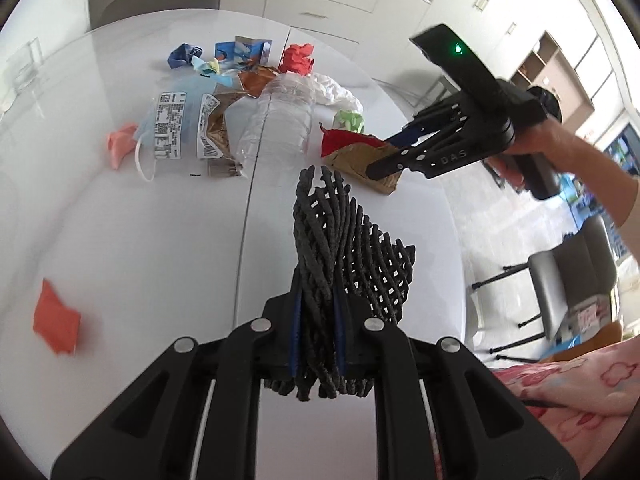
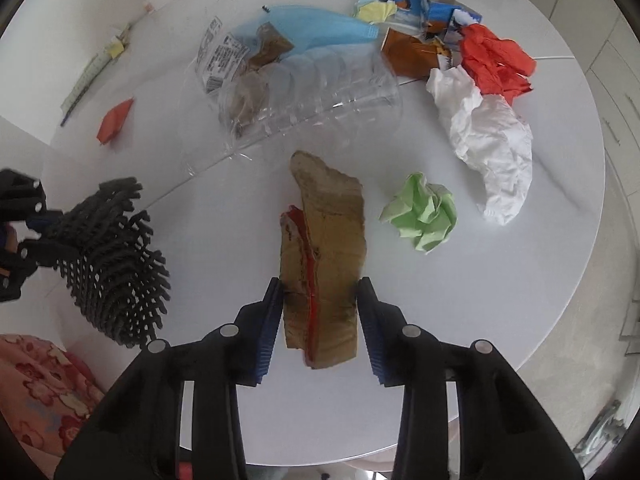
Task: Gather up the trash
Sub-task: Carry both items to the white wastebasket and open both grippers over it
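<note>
My left gripper (image 1: 318, 304) is shut on a black mesh bag (image 1: 344, 248) and holds it up over the white table (image 1: 140, 240); the bag also shows in the right wrist view (image 2: 112, 256). My right gripper (image 2: 320, 308) is closed on a brown cardboard scrap with a red layer (image 2: 324, 256); its pads (image 2: 269, 320) press both sides. That scrap shows in the left wrist view (image 1: 356, 156). A clear plastic bottle (image 2: 296, 100), a green paper ball (image 2: 424, 216), white crumpled paper (image 2: 488, 140) and red paper (image 2: 496, 60) lie beyond.
A small orange scrap (image 1: 56, 324) lies at the left. A face mask and wrappers (image 1: 172, 128) and blue cartons (image 2: 420, 8) lie at the far side. The table edge (image 2: 560, 300) curves at the right. A chair (image 1: 572, 280) stands beside the table.
</note>
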Demonstrator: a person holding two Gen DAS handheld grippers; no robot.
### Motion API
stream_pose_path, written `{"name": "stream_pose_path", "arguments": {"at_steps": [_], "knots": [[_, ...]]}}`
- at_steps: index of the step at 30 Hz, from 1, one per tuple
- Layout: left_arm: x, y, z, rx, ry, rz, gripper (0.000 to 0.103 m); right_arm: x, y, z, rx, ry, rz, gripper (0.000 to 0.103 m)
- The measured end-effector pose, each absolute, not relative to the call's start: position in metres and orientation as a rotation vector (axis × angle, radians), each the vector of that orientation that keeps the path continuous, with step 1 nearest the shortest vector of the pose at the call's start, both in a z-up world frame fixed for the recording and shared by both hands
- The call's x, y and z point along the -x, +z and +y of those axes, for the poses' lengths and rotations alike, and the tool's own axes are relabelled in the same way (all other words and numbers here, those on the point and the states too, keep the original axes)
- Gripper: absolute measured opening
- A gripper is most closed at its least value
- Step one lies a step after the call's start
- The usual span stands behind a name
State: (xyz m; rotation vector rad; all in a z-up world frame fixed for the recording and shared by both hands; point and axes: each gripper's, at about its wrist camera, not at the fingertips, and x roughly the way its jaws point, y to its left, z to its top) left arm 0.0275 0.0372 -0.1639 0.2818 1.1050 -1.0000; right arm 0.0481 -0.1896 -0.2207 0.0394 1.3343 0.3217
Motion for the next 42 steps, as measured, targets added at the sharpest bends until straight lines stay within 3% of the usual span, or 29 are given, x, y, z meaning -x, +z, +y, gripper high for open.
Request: {"name": "stream_pose_path", "arguments": {"at_steps": [8,16,22,23,26,28,42], "knots": [[0.008,-0.136,0.005,-0.234,-0.98,1.092,0.013,0.003,-0.185,-0.229,-0.191,0.303,1.217,0.031],[0.068,-0.133,-0.116,-0.218,-1.097,1.139,0.013,0.118,-0.145,-0.334,-0.256,0.117,1.191,0.031],[0.117,-0.159,-0.209,-0.304,-1.066,1.19,0.015,0.17,-0.151,-0.396,-0.263,0.105,1.201,0.031],[0.121,-0.163,-0.218,-0.323,-1.051,1.202,0.021,0.176,-0.154,-0.404,-0.264,0.113,1.202,0.031],[0.128,-0.176,-0.245,-0.382,-0.966,1.23,0.068,0.179,-0.164,-0.409,-0.271,0.149,1.211,0.032],[0.13,-0.179,-0.255,-0.399,-0.915,1.229,0.079,0.183,-0.171,-0.415,-0.276,0.178,1.222,0.032],[0.124,-0.135,-0.236,-0.362,-0.647,1.18,0.092,0.181,-0.227,-0.385,-0.212,0.397,1.339,0.039]]}}
